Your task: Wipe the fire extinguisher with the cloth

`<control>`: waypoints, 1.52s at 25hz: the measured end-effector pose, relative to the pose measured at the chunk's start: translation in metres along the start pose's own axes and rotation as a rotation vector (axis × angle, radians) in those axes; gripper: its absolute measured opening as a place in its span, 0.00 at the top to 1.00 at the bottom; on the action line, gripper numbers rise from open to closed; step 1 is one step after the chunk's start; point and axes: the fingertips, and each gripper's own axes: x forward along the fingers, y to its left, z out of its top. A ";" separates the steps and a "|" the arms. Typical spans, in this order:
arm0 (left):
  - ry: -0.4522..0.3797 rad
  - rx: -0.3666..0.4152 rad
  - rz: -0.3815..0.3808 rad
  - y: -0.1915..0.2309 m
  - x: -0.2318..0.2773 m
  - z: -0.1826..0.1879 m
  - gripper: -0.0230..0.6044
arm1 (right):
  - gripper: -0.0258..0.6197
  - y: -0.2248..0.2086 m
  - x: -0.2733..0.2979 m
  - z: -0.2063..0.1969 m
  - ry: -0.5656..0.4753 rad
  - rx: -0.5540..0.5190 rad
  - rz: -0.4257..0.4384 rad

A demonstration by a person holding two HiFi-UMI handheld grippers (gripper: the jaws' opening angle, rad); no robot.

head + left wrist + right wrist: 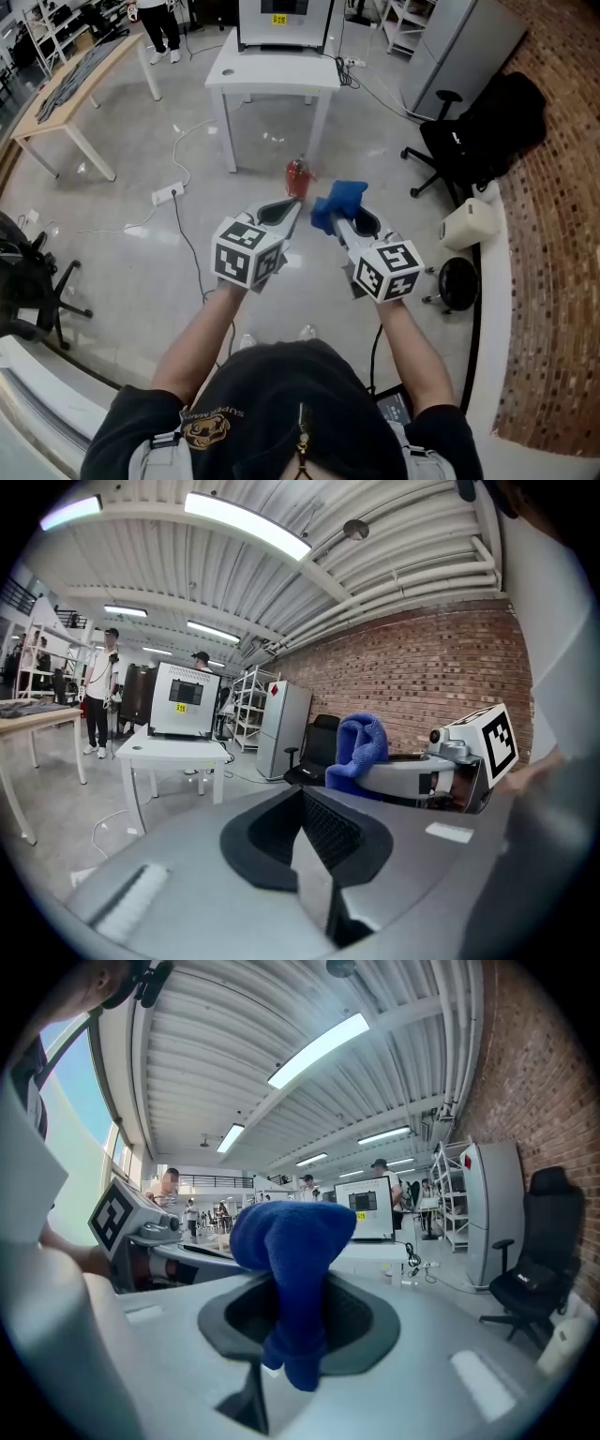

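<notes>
Two claws are held out side by side in the middle of the head view, each in one of the person's hands. The right claw (330,217) is clamped on a blue cloth (339,202). In the right gripper view the fabric is pinched between the dark pads, bunches up above them in a rounded hump, and a short end hangs below. The left claw (289,214) has its jaws pressed together with nothing between them (the left gripper view shows the two pads meeting in a single seam). The tips of the two claws are near each other but apart.

Just above them in the head view, a little above centre, the red fire extinguisher (297,177) stands on the shiny grey floor (122,272). It is apart from both claws and from the cloth.

Further up the frame is a white tabletop (234,70) that carries a white boxy machine (284,21); the extinguisher sits in front of its right-hand leg. A power strip (167,194) with a white cable lies on the floor at left. At right, a black office chair (478,131) stands by the brick wall (562,234).
</notes>
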 end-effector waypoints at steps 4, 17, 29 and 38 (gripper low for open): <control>0.004 -0.011 0.045 -0.007 0.028 0.000 0.95 | 0.79 -0.032 -0.002 -0.003 0.009 -0.006 0.043; 0.061 0.007 0.149 0.014 0.092 -0.002 0.95 | 0.79 -0.102 0.041 -0.020 0.049 -0.027 0.131; 0.137 -0.031 0.109 0.116 0.167 -0.019 0.95 | 0.79 -0.155 0.142 -0.047 0.185 -0.005 0.092; 0.246 -0.054 0.029 0.210 0.231 -0.049 0.95 | 0.79 -0.190 0.244 -0.079 0.332 -0.035 0.039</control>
